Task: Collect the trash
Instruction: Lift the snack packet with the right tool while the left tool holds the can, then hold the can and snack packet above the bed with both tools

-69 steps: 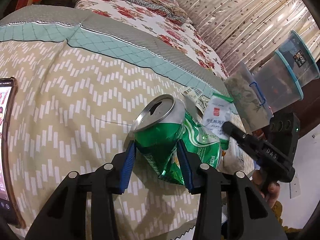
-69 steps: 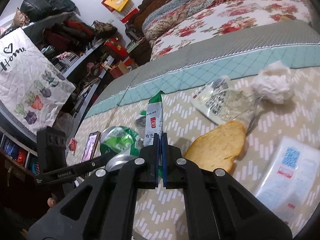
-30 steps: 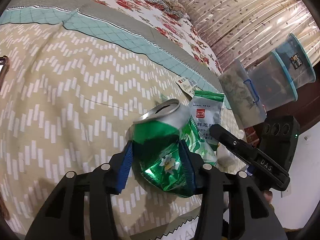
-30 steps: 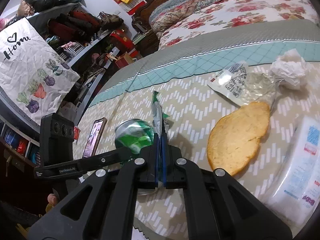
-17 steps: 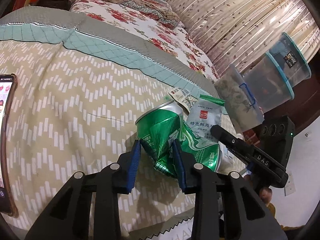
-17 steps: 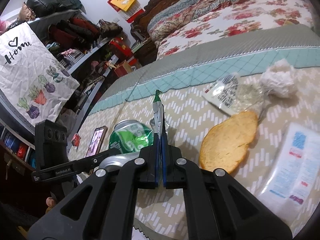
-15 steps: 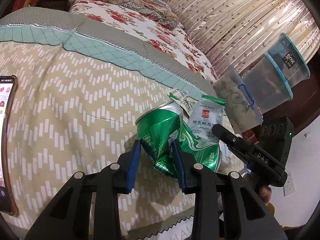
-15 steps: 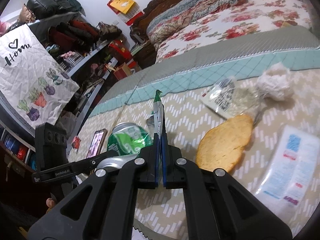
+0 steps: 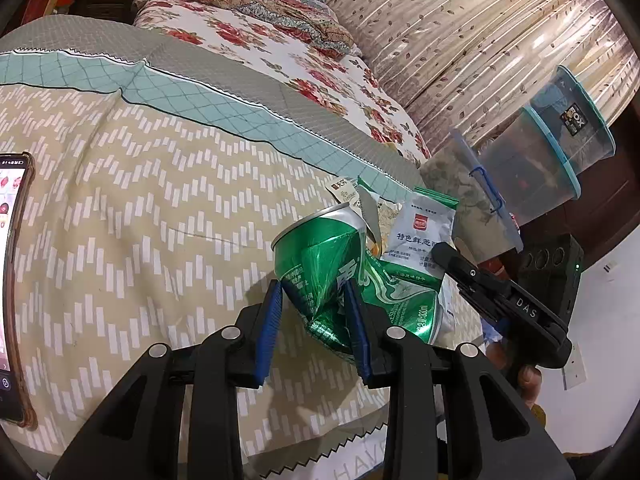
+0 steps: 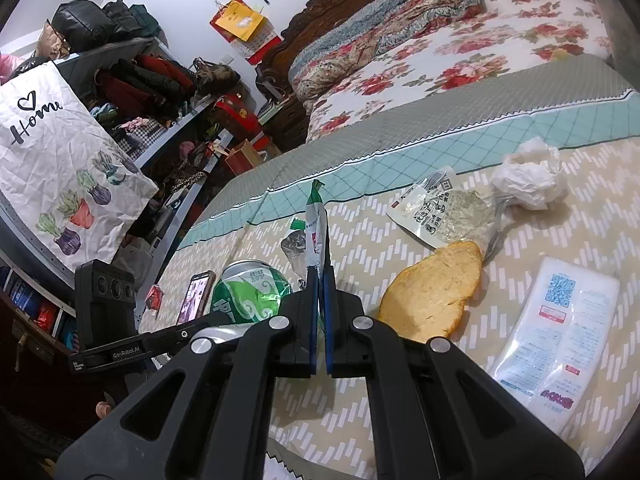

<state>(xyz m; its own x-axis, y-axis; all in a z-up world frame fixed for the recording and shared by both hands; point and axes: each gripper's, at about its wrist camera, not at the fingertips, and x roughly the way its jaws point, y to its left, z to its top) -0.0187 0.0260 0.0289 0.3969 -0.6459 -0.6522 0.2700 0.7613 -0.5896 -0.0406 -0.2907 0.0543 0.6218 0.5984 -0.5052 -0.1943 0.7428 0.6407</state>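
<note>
One crushed can [image 9: 320, 268] in left jaws, one snack packet [image 10: 315, 220] in right jaws.

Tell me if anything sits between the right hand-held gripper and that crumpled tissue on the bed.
Yes. The right hand-held gripper is already shut on a snack packet, and a clear wrapper and flat yellow snack lie between it and the tissue.

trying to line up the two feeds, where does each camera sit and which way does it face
Left wrist: sits on the left gripper, looking along its fingers across the bed toward the curtain; shut on the can; the right gripper's side and a fingertip show.
Right wrist: sits on the right gripper, facing the headboard and shelves; shut on the packet; the left gripper's side shows.
Shared: can, packet, phone, bed.
</note>
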